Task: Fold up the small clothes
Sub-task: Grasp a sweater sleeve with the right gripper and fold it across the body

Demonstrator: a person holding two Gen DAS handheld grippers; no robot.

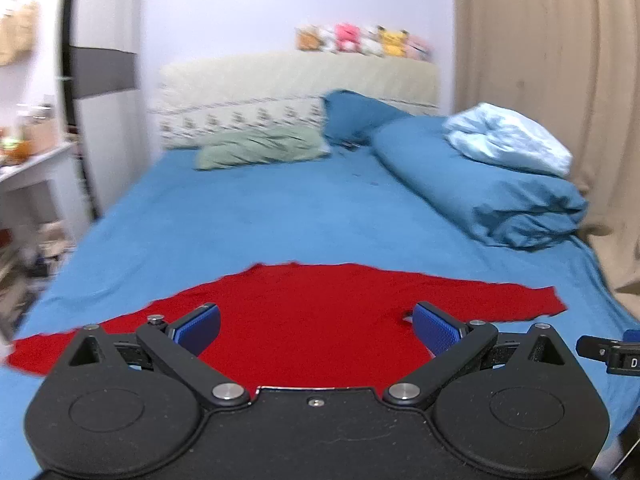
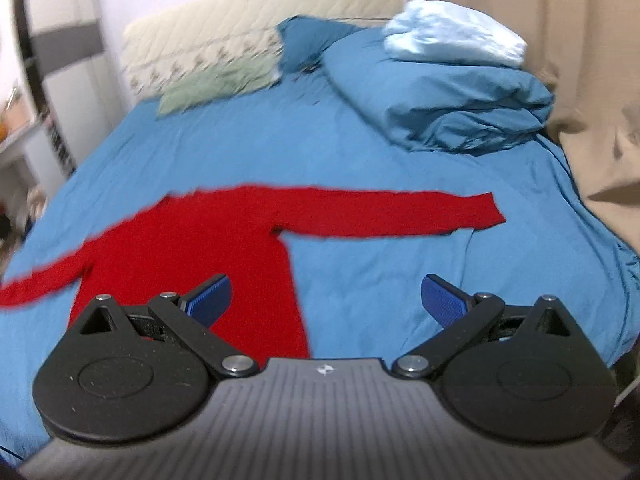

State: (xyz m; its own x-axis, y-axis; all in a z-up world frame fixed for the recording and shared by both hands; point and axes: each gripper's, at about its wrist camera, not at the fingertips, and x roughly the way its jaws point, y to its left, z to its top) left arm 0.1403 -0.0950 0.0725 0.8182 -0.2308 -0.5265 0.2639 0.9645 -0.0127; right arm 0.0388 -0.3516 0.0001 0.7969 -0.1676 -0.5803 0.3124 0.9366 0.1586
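A red long-sleeved top [image 1: 304,312] lies flat on the blue bed sheet [image 1: 280,216], both sleeves spread out sideways. In the right wrist view the top [image 2: 192,248] shows its body and its right sleeve reaching to the right. My left gripper [image 1: 316,328] is open and empty, above the middle of the top's body. My right gripper [image 2: 326,300] is open and empty, over the right edge of the body and the bare sheet [image 2: 360,152] beside it. A part of the right gripper [image 1: 612,352] shows at the right edge of the left wrist view.
A rolled blue duvet [image 1: 480,188] with a pale blue cloth [image 1: 508,140] on it lies at the back right. A green pillow [image 1: 264,148] and a blue pillow [image 1: 356,112] lean at the headboard [image 1: 296,76]. A beige curtain [image 1: 560,80] hangs on the right; a white desk [image 1: 28,168] stands left.
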